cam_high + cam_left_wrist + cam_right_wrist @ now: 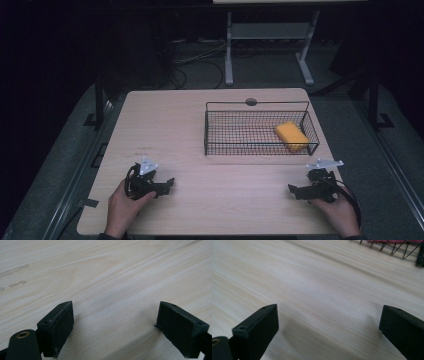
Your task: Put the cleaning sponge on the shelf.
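Dark surroundings frame the high view: grey floor, cables, and the white legs of a stand behind a light wood table [190, 125].

High view. A black wire basket [260, 148] stands on the far right part of the table, long side facing the person. It has an open top and a thin rail handle along the rear. One item lies in it: a yellow sponge [292, 135], a flat rectangular block with rounded corners, lying at an angle in the right end of the basket, close to the right wall. The left part of the basket shows bare tabletop through the mesh. The left gripper [168, 184] rests near the front left of the table, held by the left hand [122, 207], jaws pointing right. The right gripper [293, 190] rests near the front right, held by the right hand [340, 212], jaws pointing left. Both are well apart from the basket; the right one is nearer to it.

Left gripper view. Both black jaws stand wide apart, with bare wood grain between them. Faint scuff marks [15, 270] show at the upper left.

Right gripper view. The jaws stand wide apart over bare, blurred wood. A basket corner shows at the upper right, with a pink-red tint behind the wires.
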Demonstrator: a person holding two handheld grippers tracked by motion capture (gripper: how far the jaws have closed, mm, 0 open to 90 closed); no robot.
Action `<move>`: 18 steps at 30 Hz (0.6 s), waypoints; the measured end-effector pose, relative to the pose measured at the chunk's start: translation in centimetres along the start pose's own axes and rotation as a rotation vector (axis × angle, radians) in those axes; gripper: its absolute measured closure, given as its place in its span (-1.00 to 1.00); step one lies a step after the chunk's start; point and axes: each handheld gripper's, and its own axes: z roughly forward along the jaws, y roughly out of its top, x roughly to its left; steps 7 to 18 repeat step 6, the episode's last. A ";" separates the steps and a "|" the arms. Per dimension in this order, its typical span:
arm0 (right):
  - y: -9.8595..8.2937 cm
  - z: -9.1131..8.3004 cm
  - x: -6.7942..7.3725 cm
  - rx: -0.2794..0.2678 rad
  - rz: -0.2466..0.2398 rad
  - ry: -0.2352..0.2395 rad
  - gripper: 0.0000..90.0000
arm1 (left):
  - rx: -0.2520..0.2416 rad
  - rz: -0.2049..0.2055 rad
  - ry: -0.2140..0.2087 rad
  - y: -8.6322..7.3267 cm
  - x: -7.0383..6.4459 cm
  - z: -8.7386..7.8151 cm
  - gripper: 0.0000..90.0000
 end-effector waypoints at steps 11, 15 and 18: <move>-0.2 0.1 0.2 0.000 -0.020 -0.010 -0.96 | 0.000 0.000 0.000 0.0 0.0 0.0 -0.70; -0.2 0.1 0.2 0.000 -0.020 -0.010 -0.96 | 0.000 0.000 0.000 0.0 0.0 0.0 -0.70; -0.2 0.1 0.2 0.000 -0.020 -0.010 -0.96 | 0.000 0.000 0.000 0.0 0.0 0.0 -0.70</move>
